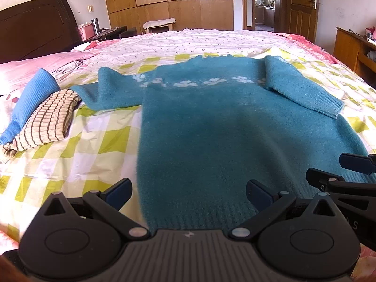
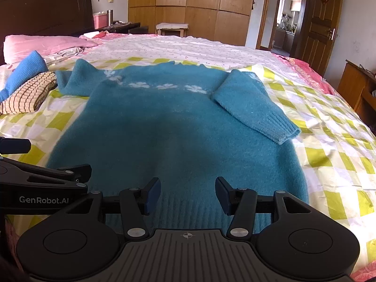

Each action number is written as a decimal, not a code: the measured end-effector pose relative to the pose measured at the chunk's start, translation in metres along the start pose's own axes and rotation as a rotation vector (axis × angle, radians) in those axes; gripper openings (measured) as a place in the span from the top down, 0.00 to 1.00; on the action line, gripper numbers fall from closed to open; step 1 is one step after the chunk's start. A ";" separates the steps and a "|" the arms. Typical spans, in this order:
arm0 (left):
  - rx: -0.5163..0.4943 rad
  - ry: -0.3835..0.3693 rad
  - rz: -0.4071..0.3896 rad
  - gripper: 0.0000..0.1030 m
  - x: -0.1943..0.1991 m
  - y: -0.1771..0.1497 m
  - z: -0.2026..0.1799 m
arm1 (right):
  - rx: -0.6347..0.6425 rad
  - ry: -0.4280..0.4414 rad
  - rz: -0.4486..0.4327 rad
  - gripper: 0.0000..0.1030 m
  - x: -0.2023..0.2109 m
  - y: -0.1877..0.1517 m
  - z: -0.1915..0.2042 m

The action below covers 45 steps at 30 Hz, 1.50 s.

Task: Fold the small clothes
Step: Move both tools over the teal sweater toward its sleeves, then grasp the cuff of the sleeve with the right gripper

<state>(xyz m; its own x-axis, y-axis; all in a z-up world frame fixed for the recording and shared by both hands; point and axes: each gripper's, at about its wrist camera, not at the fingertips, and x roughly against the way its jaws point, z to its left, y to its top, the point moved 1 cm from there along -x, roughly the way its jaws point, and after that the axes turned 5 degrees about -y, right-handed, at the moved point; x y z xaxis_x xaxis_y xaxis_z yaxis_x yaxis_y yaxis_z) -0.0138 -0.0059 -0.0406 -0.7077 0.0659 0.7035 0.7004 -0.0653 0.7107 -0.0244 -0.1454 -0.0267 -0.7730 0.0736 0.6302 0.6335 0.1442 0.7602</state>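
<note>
On the bed, a folded striped garment lies left of the teal sweater, spread flat on the checked sheet. Left tongs gape wide over its hem; right tongs stand half open, empty.

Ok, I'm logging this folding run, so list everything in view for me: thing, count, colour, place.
sweater: one, teal with white flowers, flat on the bed, right sleeve folded in
striped cloth: one, cream with brown stripes, folded, left of sweater
blue knit: one, bright blue, beside the striped cloth
checked sheet: one, yellow-green and white, under the sweater
pillow: one, pink, by the headboard
wardrobe: one, wood, far wall
left gripper: black, jaws open at the hem
right gripper: black, jaws open over the hem
</note>
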 end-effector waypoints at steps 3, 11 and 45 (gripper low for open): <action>-0.006 0.006 -0.004 0.00 0.002 0.002 -0.002 | -0.003 0.000 -0.007 0.50 0.002 0.001 -0.002; -0.039 0.030 -0.041 0.00 0.015 0.012 -0.007 | -0.030 0.006 -0.050 0.50 0.012 0.006 -0.008; -0.079 -0.045 0.008 0.00 -0.092 0.063 -0.025 | -0.033 -0.089 0.046 0.50 -0.083 0.041 -0.028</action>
<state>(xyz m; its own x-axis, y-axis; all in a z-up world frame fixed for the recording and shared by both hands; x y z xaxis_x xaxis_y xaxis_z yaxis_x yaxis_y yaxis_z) 0.0933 -0.0408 -0.0602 -0.6962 0.1097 0.7094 0.6951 -0.1438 0.7044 0.0664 -0.1734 -0.0433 -0.7418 0.1665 0.6496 0.6684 0.1061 0.7362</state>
